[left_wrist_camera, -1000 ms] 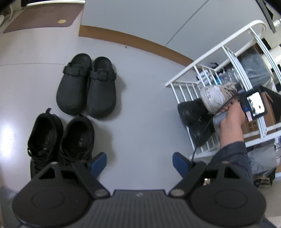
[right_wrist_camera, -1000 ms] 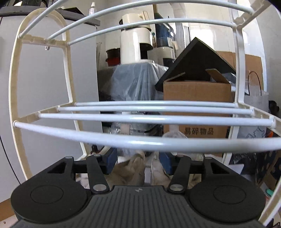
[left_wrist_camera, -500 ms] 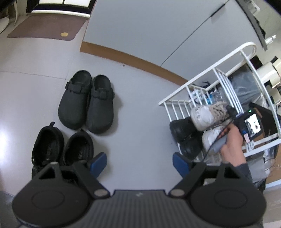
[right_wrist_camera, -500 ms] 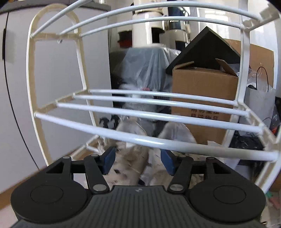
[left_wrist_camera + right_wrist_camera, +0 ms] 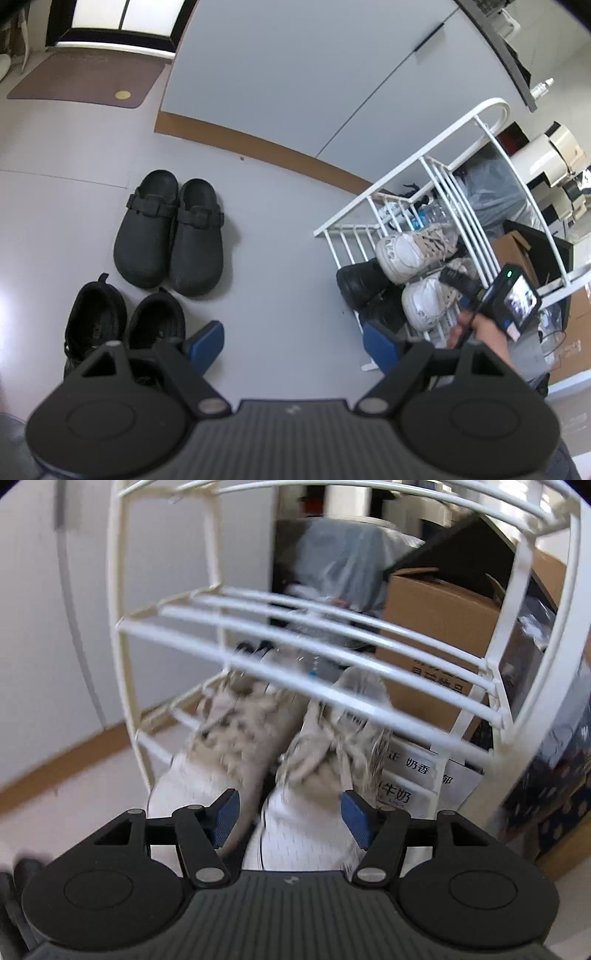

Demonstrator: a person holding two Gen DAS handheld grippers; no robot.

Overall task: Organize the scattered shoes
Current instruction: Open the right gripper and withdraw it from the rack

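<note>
Two white sneakers (image 5: 258, 746) sit side by side on the lower shelf of a white wire rack (image 5: 332, 657). My right gripper (image 5: 290, 819) points down at them, open and still widening. The right sneaker's toe (image 5: 306, 830) lies between the blue pads without either pressing on it. Seen from the left wrist, the same sneakers (image 5: 410, 254) rest above black shoes (image 5: 358, 282) in the rack (image 5: 436, 155). On the floor stand a pair of black clogs (image 5: 170, 232) and a pair of black sneakers (image 5: 125, 328). My left gripper (image 5: 293, 343) hangs open and empty above the floor.
A person's hand (image 5: 480, 328) holds the right gripper in front of the rack. Grey cabinet doors (image 5: 314, 74) with a brown baseboard stand behind the clogs. A cardboard box (image 5: 443, 627) and plastic-wrapped items crowd the space behind the rack. A brown mat (image 5: 85, 77) lies far left.
The right gripper tipped down from the upper shelf bars onto the white sneakers and drew back, its jaws spreading a little. The left gripper rose, so more floor and cabinet show.
</note>
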